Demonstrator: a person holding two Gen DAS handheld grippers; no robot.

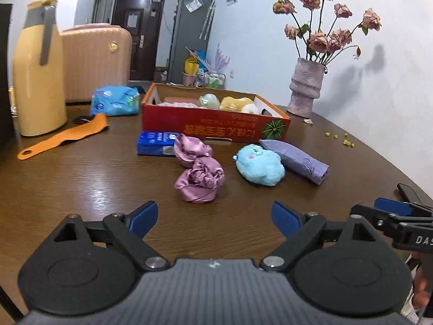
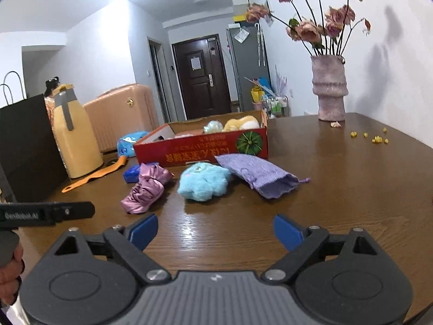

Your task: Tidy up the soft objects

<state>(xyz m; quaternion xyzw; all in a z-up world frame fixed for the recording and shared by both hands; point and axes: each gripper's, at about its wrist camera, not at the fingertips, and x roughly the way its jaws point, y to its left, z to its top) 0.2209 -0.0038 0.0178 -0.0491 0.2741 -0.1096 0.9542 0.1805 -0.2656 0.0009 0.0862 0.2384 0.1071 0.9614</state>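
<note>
Hovering: left gripper [image 1: 215, 216] and right gripper [image 2: 215, 230] both spread wide, empty | satin cloth [image 1: 199, 172], blue plush [image 1: 259, 166], purple pouch [image 1: 296, 159] on table [image 1: 81, 184] before red box [image 1: 216, 124] | box contents half hidden by its wall; right gripper cut off in left view.

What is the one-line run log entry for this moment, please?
left tool open, empty | right tool open, empty | satin cloth, blue plush, purple pouch on table

White walls, a dark door [image 2: 201, 78] and grey fridge [image 1: 189, 38] stand beyond the wooden table [image 2: 351, 189].
</note>
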